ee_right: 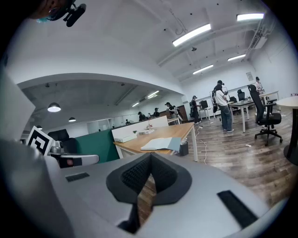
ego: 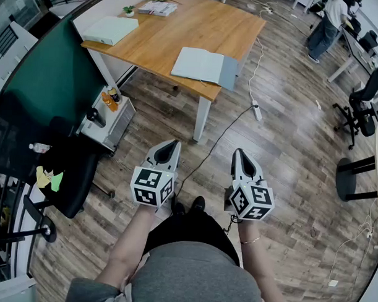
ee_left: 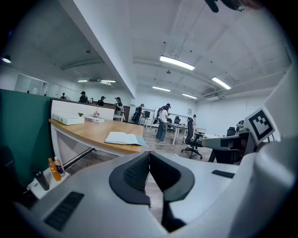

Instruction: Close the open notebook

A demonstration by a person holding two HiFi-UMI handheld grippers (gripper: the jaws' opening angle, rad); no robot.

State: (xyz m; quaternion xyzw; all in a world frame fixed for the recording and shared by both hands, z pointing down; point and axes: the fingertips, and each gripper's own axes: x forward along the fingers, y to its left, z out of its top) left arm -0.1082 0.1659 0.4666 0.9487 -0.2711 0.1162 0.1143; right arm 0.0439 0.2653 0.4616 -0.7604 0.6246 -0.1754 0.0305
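Observation:
An open notebook point(ego: 204, 66) with pale pages lies near the front edge of a wooden table point(ego: 181, 29), well ahead of both grippers. It also shows in the left gripper view as the notebook point(ee_left: 122, 138) and in the right gripper view as the notebook point(ee_right: 160, 143). My left gripper point(ego: 171, 143) and right gripper point(ego: 240, 153) hang side by side above the floor, pointing toward the table. Both are shut and hold nothing; the left gripper point(ee_left: 149, 153) and right gripper point(ee_right: 150, 156) show tips pressed together.
A white box point(ego: 110, 30) and a stack of papers point(ego: 157, 8) lie on the table's far part. A green partition point(ego: 52, 74), a low trolley with bottles point(ego: 106, 116) and a black chair point(ego: 67, 174) stand left. A cable point(ego: 217, 142) crosses the wood floor. Office chairs point(ego: 364, 104) stand right.

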